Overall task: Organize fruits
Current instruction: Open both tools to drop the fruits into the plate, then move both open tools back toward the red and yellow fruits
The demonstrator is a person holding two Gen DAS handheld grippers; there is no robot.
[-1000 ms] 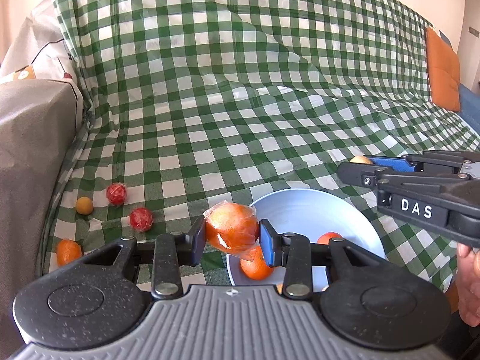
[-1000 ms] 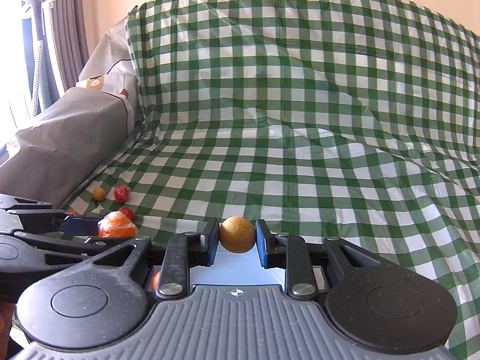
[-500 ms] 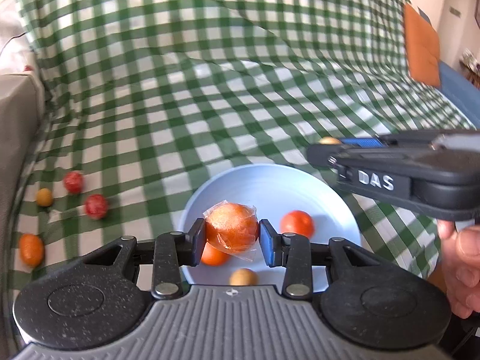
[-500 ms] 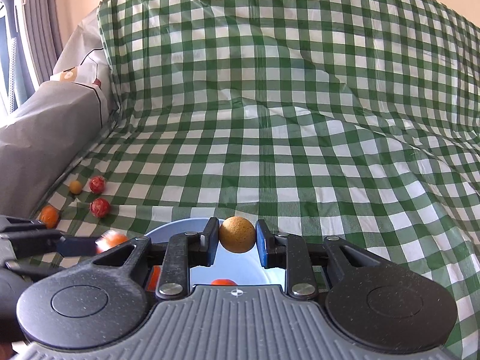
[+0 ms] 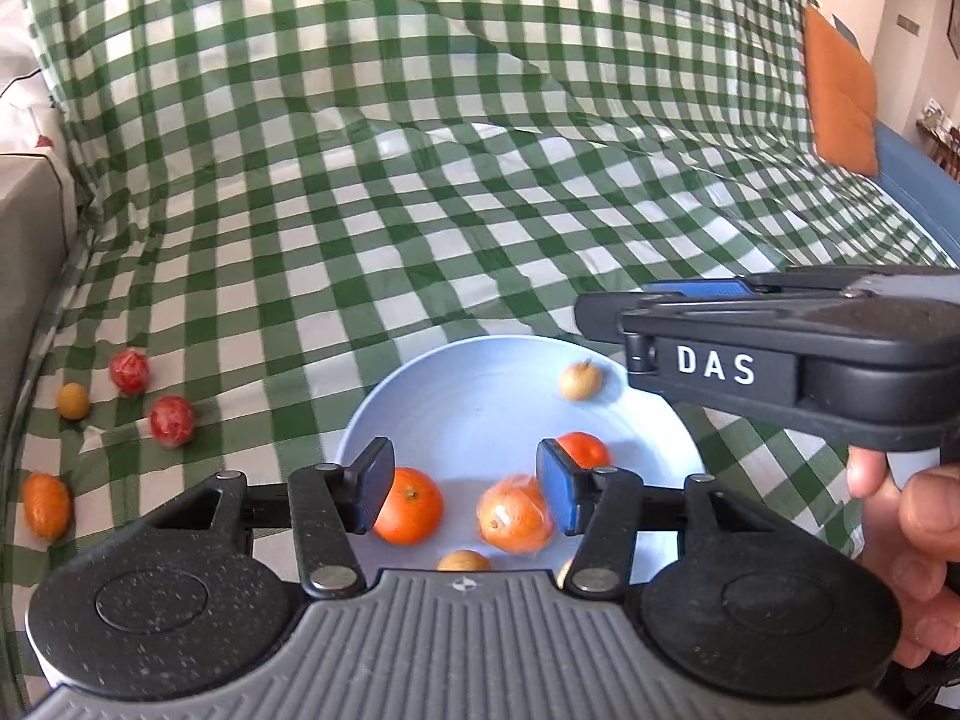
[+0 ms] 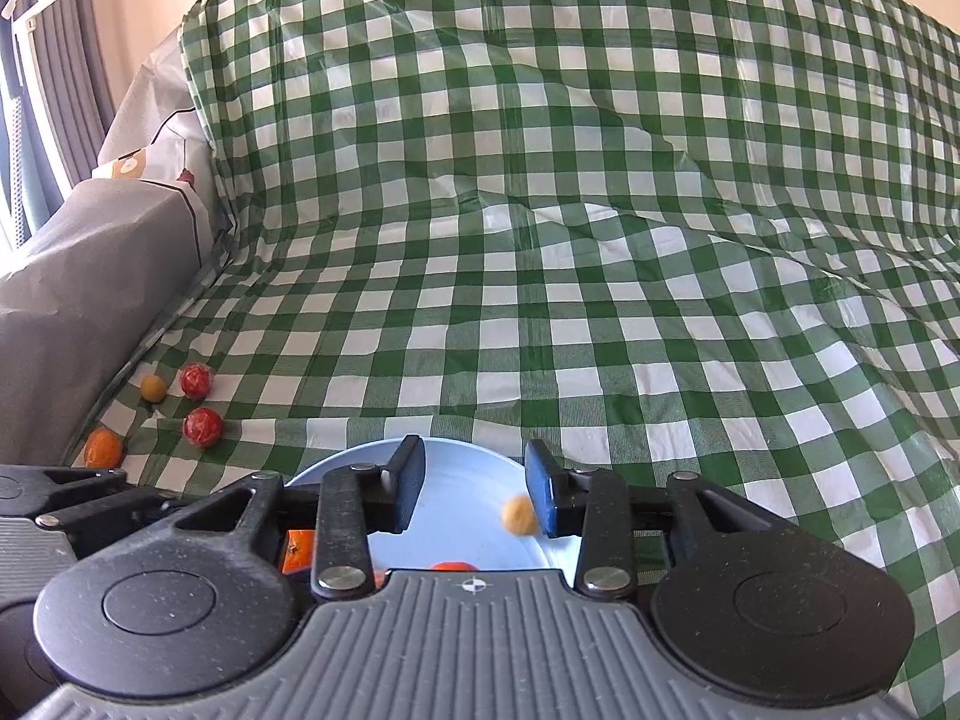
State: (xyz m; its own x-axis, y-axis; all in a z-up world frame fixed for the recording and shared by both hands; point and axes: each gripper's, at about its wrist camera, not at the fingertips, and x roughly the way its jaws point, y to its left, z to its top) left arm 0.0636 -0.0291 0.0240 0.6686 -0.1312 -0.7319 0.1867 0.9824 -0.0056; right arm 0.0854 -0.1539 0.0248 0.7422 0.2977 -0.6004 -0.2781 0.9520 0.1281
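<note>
**Both grippers spread wide above the blue bowl**

Over the pale blue round bowl (image 5: 420,396) hangs the left gripper (image 5: 465,493), its two dark pads parted with nothing between them. Under that gap lies a plastic-wrapped orange fruit (image 5: 515,515), blurred, sitting in the bowl just beside a bare orange mandarin (image 5: 409,507). Behind the right pad peeks a red-orange tomato-like fruit (image 5: 581,450), and at the near edge of the bowl a small tan round fruit (image 5: 462,560) is half hidden by the gripper body.

Across on the right, the right gripper (image 6: 474,493) is released too, jaws wide apart above the same bowl (image 6: 462,462). A small yellow-brown round fruit (image 6: 519,515) shows blurred right against the inner face of its right pad, not clamped; from the left wrist view that fruit (image 5: 581,380) sits in the far part of the bowl near the rim, just below the black DAS-lettered body of the right gripper (image 5: 606,313). A bare hand (image 5: 918,540) grips that tool at the right edge.

Out on the green-and-white checked cloth (image 5: 480,180), well apart from the bowl, four fruits wait on the left: two red wrapped fruits (image 5: 128,371) (image 5: 171,418), a small yellow round fruit (image 5: 73,401) beside them, and an oval orange fruit (image 5: 45,506) nearest the camera. A grey covered block (image 6: 78,276) borders the cloth there, and an orange cushion (image 5: 840,102) sits far right.
</note>
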